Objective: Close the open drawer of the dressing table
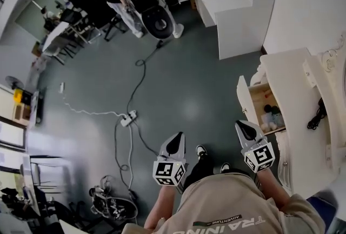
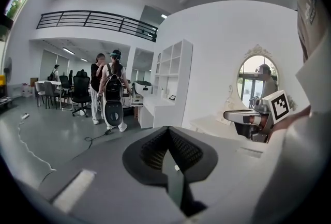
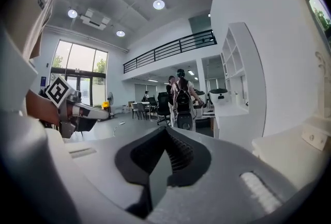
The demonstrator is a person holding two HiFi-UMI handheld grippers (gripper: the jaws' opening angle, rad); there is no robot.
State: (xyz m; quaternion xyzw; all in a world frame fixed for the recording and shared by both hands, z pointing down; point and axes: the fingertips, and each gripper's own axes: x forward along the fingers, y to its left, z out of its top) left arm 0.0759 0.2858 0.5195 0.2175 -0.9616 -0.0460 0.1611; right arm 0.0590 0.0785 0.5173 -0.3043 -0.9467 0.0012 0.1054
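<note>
Drawer (image 1: 264,104) of the white dressing table (image 1: 294,79) shows pulled open only in the head view, near the right gripper (image 1: 247,131); the left gripper (image 1: 174,144) is well apart. Both pairs of jaws are pressed together, empty. Only the left gripper view shows one oval mirror (image 2: 257,77). The shirt (image 1: 227,208) reads "ADVENTURE".

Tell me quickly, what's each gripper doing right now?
Left gripper: shut, holding nothing.
Right gripper: shut, holding nothing.

grey floor (image 1: 189,81), white shelving (image 2: 173,70), black mezzanine railing (image 2: 98,18)
</note>
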